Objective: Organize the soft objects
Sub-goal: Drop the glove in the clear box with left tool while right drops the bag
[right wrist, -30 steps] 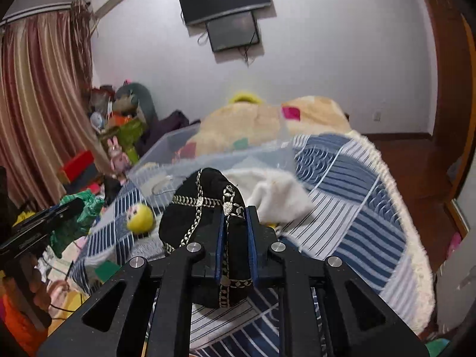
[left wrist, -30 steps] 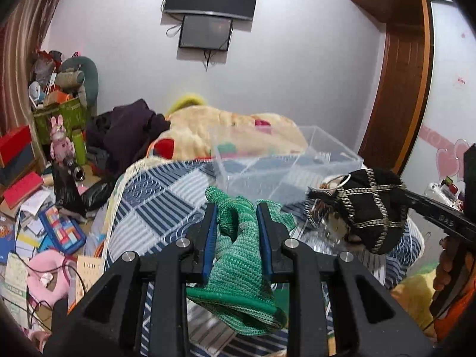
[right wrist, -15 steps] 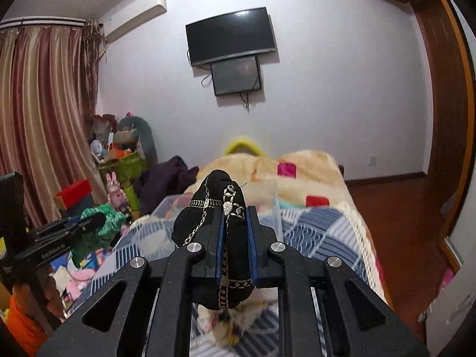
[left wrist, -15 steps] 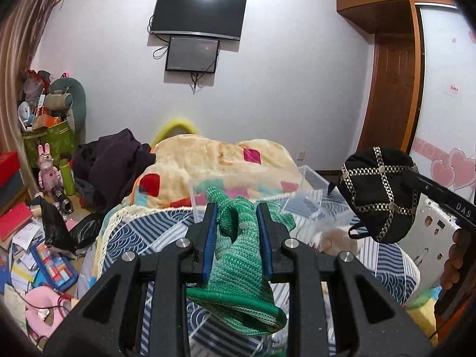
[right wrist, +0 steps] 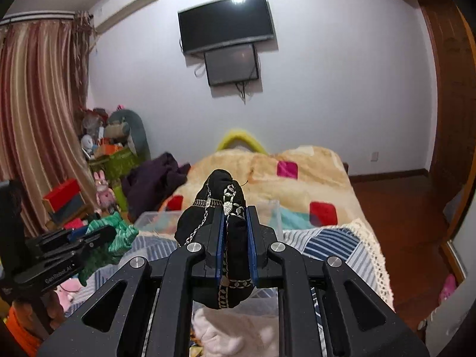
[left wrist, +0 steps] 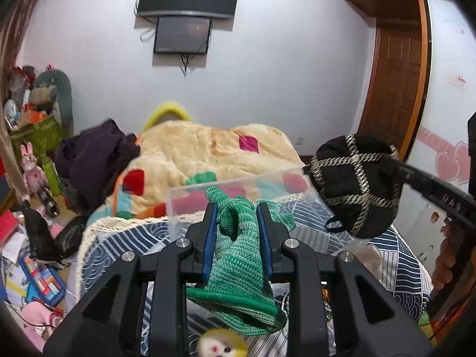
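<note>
Left wrist view: my left tool (left wrist: 236, 226) is clamped narrow on the green knit piece (left wrist: 238, 255). I hold it by its middle so both ends droop free, the lower end hanging below the fingers. It hangs over the clear plastic bin (left wrist: 226, 190) sitting on the striped bed cover (left wrist: 119, 244), which I judge is the drop target. At right, the black chain-trimmed hat (left wrist: 354, 184) hangs from my right tool, also up over the bin's right side. A small plush face (left wrist: 220, 348) peeks at the bottom edge, near me; can't tell if it's inside the bin.

Right wrist view: my right tool (right wrist: 235, 238) is pinched shut on the black hat (right wrist: 226, 202), gripped through the crown so the chain trim dangles. The bin's far wall (right wrist: 276, 214) shows just past it; something white and fluffy (right wrist: 235, 333) lies below. My left tool (right wrist: 89, 238) is at the left with the green knit (right wrist: 116, 238).

Both items are lifted clear; releasing into the bin looks like the next step.
</note>
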{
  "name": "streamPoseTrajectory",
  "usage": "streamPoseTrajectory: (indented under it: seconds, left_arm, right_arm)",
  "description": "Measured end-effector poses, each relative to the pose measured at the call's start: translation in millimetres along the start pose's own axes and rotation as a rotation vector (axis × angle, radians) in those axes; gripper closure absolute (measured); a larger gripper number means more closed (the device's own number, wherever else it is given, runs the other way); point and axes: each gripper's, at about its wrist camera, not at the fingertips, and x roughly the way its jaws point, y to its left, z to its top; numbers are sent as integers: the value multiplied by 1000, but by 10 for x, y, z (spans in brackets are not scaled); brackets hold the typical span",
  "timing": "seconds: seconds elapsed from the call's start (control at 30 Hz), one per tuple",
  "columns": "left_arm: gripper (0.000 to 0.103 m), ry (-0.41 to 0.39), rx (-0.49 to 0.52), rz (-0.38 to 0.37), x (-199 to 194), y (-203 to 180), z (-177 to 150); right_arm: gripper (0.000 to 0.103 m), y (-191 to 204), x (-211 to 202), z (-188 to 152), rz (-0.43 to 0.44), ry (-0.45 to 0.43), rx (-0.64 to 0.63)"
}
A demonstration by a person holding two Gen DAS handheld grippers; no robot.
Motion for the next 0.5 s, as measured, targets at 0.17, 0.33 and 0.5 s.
streamPoseTrajectory:
  seconds: [0.17,0.33,0.5]
  left_arm:
    - [77,80,6,-18,333,-11,-13]
    - [77,153,16,-12,588,-42,-44]
    - [70,196,3,-20,645,-12,-58]
  right_arm:
    - [91,-16,275,-73,9,98,-6]
    - [91,-18,378,-116,-9,166,-41]
    - [89,-13,425,-164,-23,219,-90]
